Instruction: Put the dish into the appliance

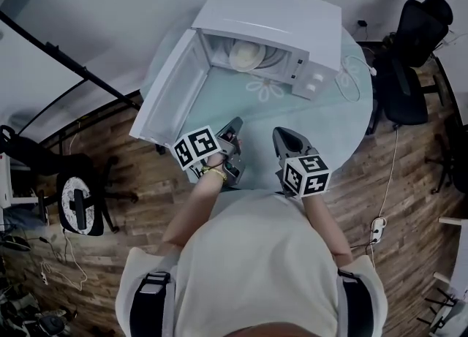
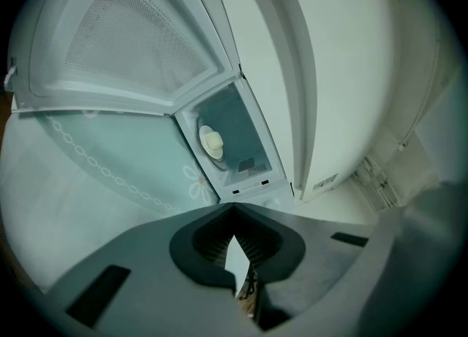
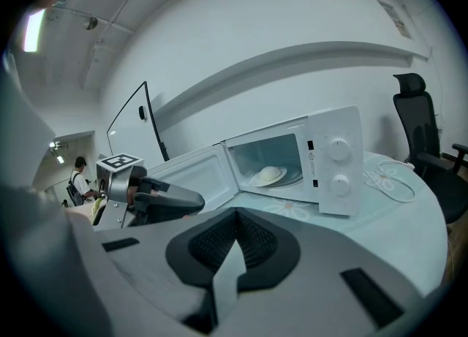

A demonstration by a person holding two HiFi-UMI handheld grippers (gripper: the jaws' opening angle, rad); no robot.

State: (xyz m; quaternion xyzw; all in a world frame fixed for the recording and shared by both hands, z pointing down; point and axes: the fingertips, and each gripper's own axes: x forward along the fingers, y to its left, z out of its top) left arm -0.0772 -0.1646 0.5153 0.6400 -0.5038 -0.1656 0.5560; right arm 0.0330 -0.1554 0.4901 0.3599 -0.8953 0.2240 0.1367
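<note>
Dish (image 1: 246,55) sits inside the microwave (image 1: 272,15), and the door (image 1: 170,88) is swung wide open. Left claw (image 1: 235,123) is pressed together with nothing in it, over the counter (image 1: 325,120) near the door. Right claw (image 1: 278,133) is beside it, also pressed together and empty.

An office-like room: black swivel chair (image 1: 413,50), power strip (image 1: 377,224), wooden floor (image 1: 409,182).

The microwave (image 1: 270,25) is white, with a fine dot mesh on its inner door. The dish (image 1: 246,55) is cream. The tablecloth (image 1: 241,109) is pale teal with white flower and chain motifs. The left gripper (image 1: 232,125) and right gripper (image 1: 284,134) are grey, each with a black-and-white marker cube. The floor (image 1: 409,182) is brown wood plank.
</note>
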